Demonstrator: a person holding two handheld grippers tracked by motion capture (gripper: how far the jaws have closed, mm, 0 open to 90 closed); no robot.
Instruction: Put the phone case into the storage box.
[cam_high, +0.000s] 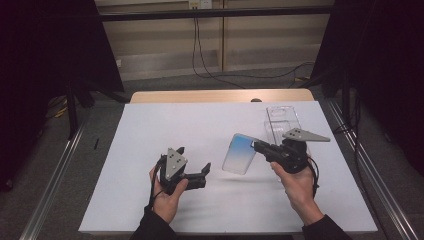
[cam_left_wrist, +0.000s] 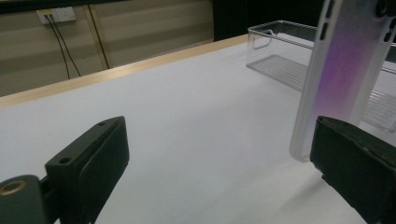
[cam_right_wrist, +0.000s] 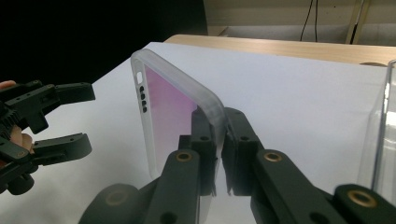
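Observation:
A translucent phone case (cam_high: 238, 153), fading from blue to clear with a pink-purple tint, is held up on edge over the white table cover (cam_high: 175, 125). My right gripper (cam_high: 258, 146) is shut on the case's edge; in the right gripper view the jaws pinch the rim of the case (cam_right_wrist: 180, 109) at my right gripper (cam_right_wrist: 219, 158). My left gripper (cam_high: 192, 159) is open, to the left of the case, its jaws pointing right toward it. In the left gripper view the case (cam_left_wrist: 341, 70) stands upright just beyond my left gripper's right finger (cam_left_wrist: 355, 163), and nothing lies between the jaws.
A clear plastic tray (cam_high: 283, 122) lies at the back right of the cover, behind my right gripper; it shows as the tray (cam_left_wrist: 289, 65) in the left gripper view. The wooden table edge (cam_high: 220, 95) runs along the far side. Cables hang from a wall socket (cam_high: 199, 5).

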